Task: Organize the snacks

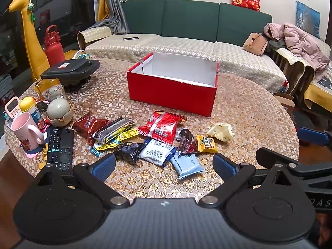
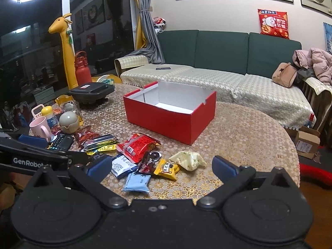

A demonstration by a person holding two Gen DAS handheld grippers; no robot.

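Blue-padded, both the left tool and right tool hang spread and empty at the desk's near edge. Just beyond, the snack packets lie heaped: probably light, crinkly, slippery, best pinched at a sealed edge. Farther back stands the empty red box.

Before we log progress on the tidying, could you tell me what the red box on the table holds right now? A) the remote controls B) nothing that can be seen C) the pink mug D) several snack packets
B: the red box shows only bare white inside in both views, while the snack packets lie loose on the table in front of it.
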